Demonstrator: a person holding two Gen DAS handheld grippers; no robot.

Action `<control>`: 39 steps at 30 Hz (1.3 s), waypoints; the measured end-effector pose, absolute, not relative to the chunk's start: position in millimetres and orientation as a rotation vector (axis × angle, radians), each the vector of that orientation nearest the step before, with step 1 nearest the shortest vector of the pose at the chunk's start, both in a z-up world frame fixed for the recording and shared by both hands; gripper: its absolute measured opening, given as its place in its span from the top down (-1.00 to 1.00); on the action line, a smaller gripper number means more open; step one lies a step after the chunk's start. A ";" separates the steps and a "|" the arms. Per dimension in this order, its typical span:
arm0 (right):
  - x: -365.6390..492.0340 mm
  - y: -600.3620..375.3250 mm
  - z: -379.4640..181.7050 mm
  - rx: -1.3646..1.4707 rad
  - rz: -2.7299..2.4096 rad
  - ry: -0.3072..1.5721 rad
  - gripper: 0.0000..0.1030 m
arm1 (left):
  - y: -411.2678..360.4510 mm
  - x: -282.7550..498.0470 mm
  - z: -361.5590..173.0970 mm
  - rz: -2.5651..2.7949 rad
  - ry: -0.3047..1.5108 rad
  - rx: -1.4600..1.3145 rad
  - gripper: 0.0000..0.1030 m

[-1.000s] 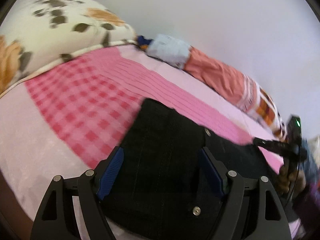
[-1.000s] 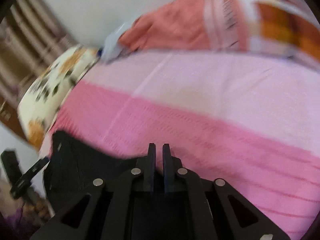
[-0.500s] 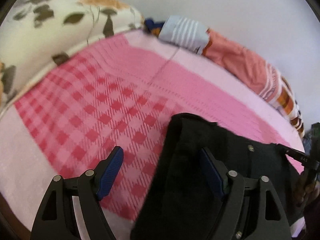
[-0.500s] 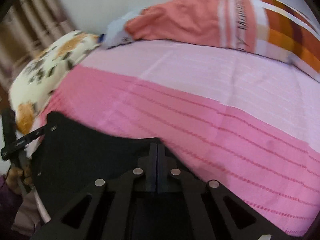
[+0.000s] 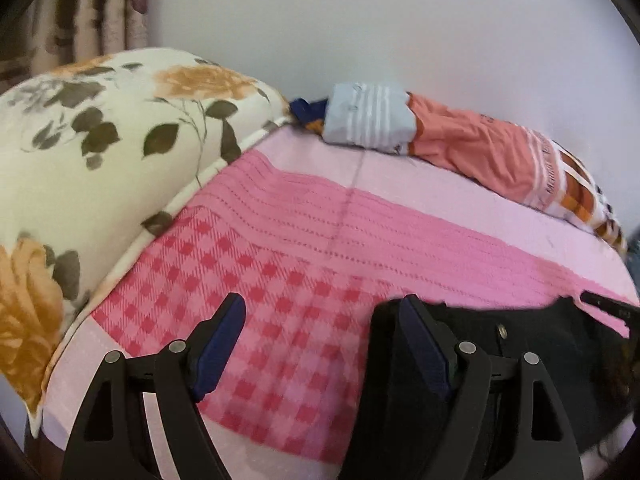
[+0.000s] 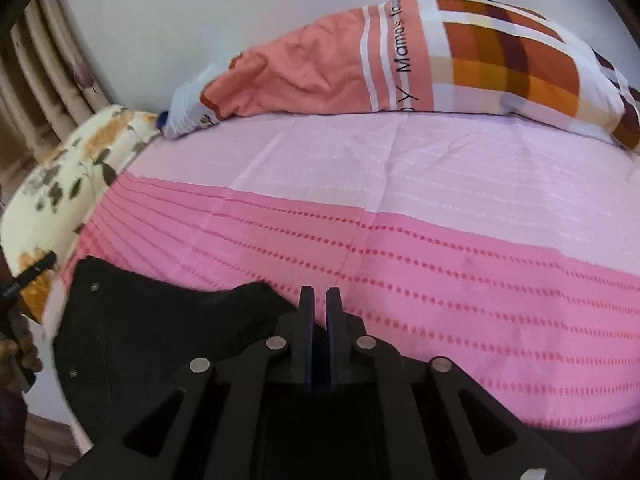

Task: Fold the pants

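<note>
Black pants point(image 5: 520, 364) lying on pink bedspread point(image 5: 304, 240), right of the left gripper point(image 5: 320, 336), spread wide over bare checks. Right gripper point(image 6: 319, 304) nearly closed at the pants' edge; any pinch is hidden.

A bedroom in a home.
There is a bed with a pink sheet point(image 5: 360, 216), part of it checked. A big flowery pillow point(image 5: 100, 152) lies at 1 end, an orange pillow point(image 6: 400, 60) sits by the white wall point(image 5: 400, 20), and a curtain point(image 6: 48, 80) hangs in the corner.
</note>
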State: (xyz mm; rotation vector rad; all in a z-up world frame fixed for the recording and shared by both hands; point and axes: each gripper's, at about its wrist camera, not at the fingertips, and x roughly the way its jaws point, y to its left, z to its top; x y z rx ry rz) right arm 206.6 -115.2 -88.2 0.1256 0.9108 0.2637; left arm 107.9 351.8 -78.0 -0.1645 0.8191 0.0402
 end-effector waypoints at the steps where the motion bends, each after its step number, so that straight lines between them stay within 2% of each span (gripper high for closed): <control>1: 201.6 -115.0 -84.7 0.121 0.267 0.906 0.87 | 356.9 103.3 -77.4 0.010 0.833 -0.176 -0.54; 5: 177.3 -114.3 -78.0 0.117 0.298 0.915 0.87 | 369.0 91.3 -88.0 -0.183 0.901 -0.275 -0.54; 10: 151.5 -105.9 -82.1 0.149 0.327 0.939 0.87 | 345.0 90.7 -102.9 -0.329 0.974 -0.208 -0.54; 15: 140.4 -98.2 -94.4 0.170 0.326 0.961 0.87 | 326.3 105.1 -100.0 -0.431 0.953 -0.226 -0.52; 17: 140.5 -97.7 -102.2 0.188 0.318 0.979 0.87 | 315.5 111.0 -95.5 -0.471 0.945 -0.204 -0.27; 18: 140.2 -97.5 -105.7 0.196 0.314 0.985 0.86 | 308.6 115.8 -96.5 -0.472 0.969 -0.173 0.05; 19: 139.9 -97.2 -107.7 0.199 0.310 0.987 0.86 | 302.0 121.0 -99.6 -0.472 1.010 -0.138 0.23; 26: 138.1 -97.1 -112.1 0.213 0.312 0.977 0.73 | 302.9 118.2 -78.8 -0.439 0.933 -0.124 0.39; 30: 136.3 -97.0 -112.8 0.216 0.309 0.966 0.72 | 297.8 130.7 -79.5 -0.374 0.910 -0.047 0.68; 36: 135.1 -98.7 -114.4 0.233 0.308 0.962 0.72 | 317.2 145.2 -116.3 -0.370 0.965 -0.062 0.68; 39: 136.2 -99.0 -114.7 0.239 0.314 0.963 0.69 | 310.7 130.0 -125.4 -0.351 0.888 0.000 0.67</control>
